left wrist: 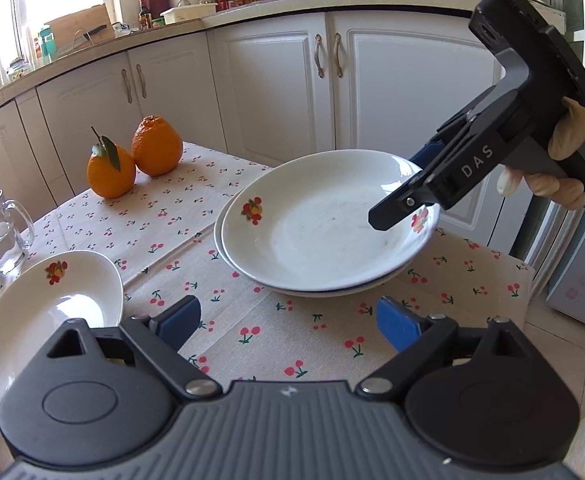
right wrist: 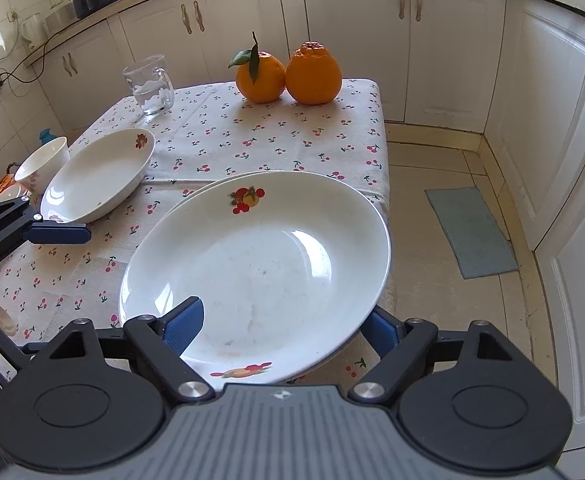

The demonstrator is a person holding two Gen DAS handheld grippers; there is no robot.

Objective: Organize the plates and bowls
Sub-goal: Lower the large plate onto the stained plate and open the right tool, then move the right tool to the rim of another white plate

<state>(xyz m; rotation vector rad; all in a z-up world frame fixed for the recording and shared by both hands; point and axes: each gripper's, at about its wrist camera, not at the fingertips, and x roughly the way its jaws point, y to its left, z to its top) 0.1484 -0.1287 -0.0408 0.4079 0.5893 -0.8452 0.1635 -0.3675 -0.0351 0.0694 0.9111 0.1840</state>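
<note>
Two white plates with fruit prints lie stacked (left wrist: 324, 232) on the cherry-print tablecloth (left wrist: 252, 320), the top plate (right wrist: 260, 264) nested in the lower one (right wrist: 196, 191). My right gripper (right wrist: 282, 330) straddles the top plate's near rim, one pad above the inside and one below the outside, open and not pressing. From the left wrist view the right gripper (left wrist: 400, 188) reaches in from the right, held by a gloved hand (left wrist: 564, 152). A third deep plate (left wrist: 48, 312) sits to the left. My left gripper (left wrist: 288, 324) hovers open over bare cloth, one of its fingers (right wrist: 58, 233) beside that deep plate (right wrist: 96, 176).
Two oranges (right wrist: 288, 74) and a glass mug (right wrist: 150, 86) stand at the table's far side. A small white bowl (right wrist: 42, 162) sits beyond the deep plate at the left edge. The stack lies near the table's right edge, above tiled floor with a mat (right wrist: 470, 232). Cabinets surround.
</note>
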